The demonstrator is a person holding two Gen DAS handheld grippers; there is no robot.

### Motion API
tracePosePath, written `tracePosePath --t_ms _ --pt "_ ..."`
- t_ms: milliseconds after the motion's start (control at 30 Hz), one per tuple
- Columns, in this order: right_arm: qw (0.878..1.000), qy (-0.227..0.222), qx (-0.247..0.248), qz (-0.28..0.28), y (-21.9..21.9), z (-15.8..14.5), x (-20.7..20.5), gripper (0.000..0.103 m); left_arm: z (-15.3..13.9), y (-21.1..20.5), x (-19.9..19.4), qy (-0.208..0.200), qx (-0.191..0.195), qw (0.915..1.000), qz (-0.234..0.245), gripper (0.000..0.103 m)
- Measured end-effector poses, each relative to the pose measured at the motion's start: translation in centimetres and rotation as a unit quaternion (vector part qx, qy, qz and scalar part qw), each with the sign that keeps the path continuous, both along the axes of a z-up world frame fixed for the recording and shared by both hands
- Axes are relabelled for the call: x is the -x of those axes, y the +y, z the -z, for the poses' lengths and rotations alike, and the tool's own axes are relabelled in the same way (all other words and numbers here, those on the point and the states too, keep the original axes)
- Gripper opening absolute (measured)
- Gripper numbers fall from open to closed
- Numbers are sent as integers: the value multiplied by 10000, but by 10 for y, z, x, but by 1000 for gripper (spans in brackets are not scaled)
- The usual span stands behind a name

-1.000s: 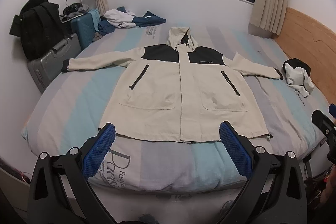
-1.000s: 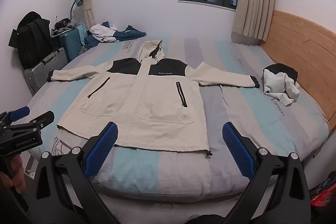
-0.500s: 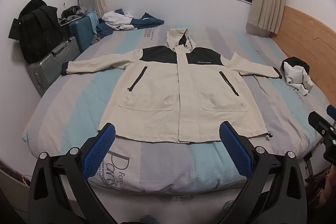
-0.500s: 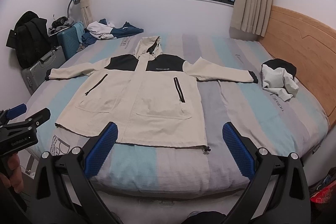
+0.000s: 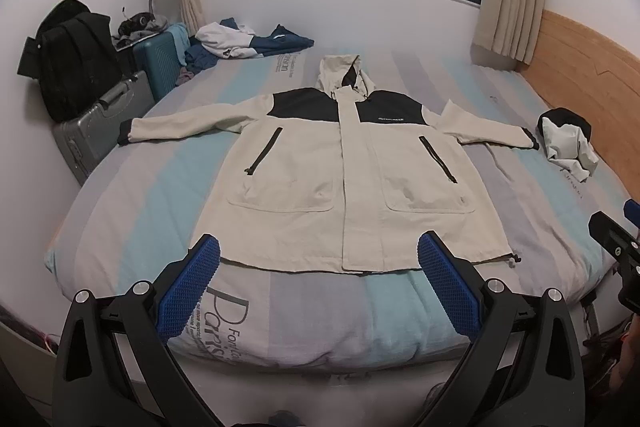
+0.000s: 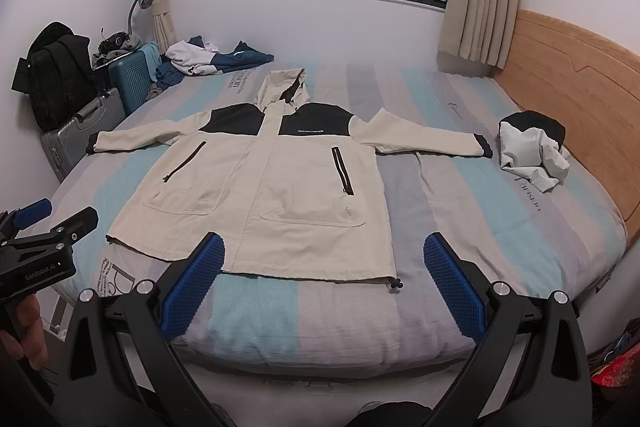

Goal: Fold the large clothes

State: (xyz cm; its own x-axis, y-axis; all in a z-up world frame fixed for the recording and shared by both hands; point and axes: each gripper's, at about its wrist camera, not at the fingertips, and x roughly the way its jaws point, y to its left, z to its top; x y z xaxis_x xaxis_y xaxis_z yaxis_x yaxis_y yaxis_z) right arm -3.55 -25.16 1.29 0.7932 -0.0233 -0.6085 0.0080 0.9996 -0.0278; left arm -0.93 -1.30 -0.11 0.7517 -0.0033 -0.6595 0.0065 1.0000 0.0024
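Striped blue-and-grey bed (image 5: 132,195) carries the cream hooded jacket with black shoulders (image 5: 344,179), flat and unfolded. Your left gripper (image 5: 320,283) and right gripper (image 6: 324,279) have backed off slightly, fingers released, empty; folding has not begun.

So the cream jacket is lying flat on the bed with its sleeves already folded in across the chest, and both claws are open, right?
Not quite. The jacket does lie flat on the bed, and both the left claw and right claw are open, but the sleeves are not folded in. Both stretch straight out to the sides, as the left wrist view shows clearly.
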Motion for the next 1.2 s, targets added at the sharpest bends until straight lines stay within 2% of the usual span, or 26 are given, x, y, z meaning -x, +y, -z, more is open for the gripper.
tracePosePath --t_ms 1200 --pt "10000 12 -42 2 3 1 4 96 4 -2 -1 40 33 10000 33 97"
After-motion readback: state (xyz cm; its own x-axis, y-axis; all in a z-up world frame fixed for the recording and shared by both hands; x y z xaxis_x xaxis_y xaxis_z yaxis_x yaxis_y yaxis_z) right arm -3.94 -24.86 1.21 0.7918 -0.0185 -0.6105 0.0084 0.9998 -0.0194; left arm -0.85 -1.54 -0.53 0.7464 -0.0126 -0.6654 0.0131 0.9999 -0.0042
